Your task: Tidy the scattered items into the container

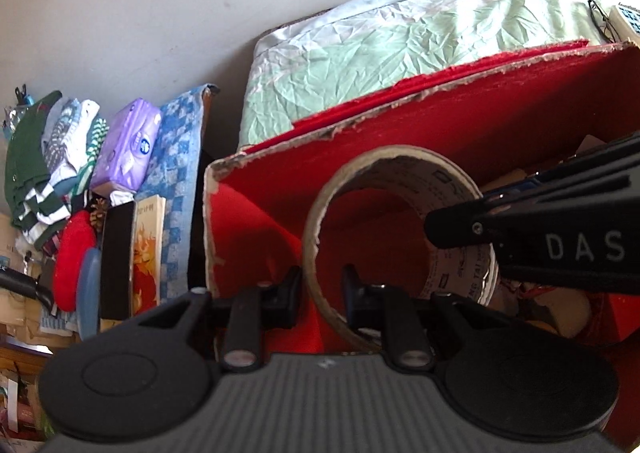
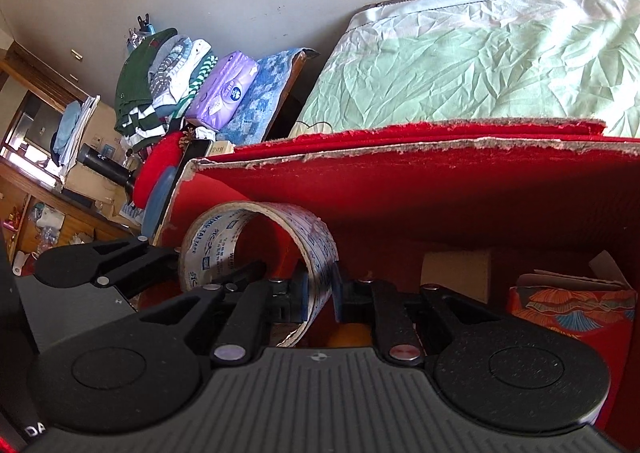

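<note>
Right now your roll of packing tape (image 1: 400, 237) hangs inside the red box (image 1: 460, 141), upright on its edge, with its printed cardboard core facing the left wrist camera. Your left gripper (image 1: 320, 289) has its jaws nearly closed on the near wall of the ring, one finger outside the roll and one inside the hole. Your right gripper (image 2: 320, 289) pinches the opposite wall of the same roll (image 2: 256, 253) in the same way, one pad inside and one outside, so both hands hold one ring from two sides. In the left view the right gripper's black finger (image 1: 452, 229) reaches in from the right and bites the far rim. Below and beside the tape, the box already holds a plain cardboard carton (image 2: 456, 269) against its back wall and an orange patterned packet (image 2: 572, 305) to the right. The box has frayed, torn edges and a red lining. Behind it lies a pale green crumpled pillow (image 1: 400, 49). To the left, well apart from the box, stand a purple tissue pack (image 1: 128, 145), folded green and striped clothes (image 1: 48, 157), and a blue checked cloth (image 1: 176, 181).
</note>
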Motion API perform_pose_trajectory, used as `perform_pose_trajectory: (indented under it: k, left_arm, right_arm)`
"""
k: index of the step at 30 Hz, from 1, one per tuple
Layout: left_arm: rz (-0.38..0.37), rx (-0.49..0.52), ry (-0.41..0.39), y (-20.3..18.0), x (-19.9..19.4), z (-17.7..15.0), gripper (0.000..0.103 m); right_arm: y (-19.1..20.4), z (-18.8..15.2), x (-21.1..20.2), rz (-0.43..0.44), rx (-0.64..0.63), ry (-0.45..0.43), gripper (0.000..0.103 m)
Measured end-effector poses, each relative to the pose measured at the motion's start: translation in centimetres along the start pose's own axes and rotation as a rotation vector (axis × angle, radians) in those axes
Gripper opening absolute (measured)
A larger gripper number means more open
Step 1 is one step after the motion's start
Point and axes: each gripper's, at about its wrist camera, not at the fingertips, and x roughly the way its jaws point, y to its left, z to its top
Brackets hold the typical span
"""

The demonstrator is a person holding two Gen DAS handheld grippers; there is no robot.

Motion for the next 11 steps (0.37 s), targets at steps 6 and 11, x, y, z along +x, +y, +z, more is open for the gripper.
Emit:
perform_pose_trajectory:
  k: [6, 11]
  left_arm:
    - [0.070, 0.070, -0.007, -1.3, 0.7, 0.2, 0.019]
    - [0.049, 0.105, 0.016, -1.9, 1.7, 0.3, 0.021]
  right_arm:
    - [-0.5, -0.1, 1.5, -0.047, 0.009, 0.049, 0.007]
    - [-1.1, -0.1, 2.0, -0.083, 0.030, 0.078, 0.006]
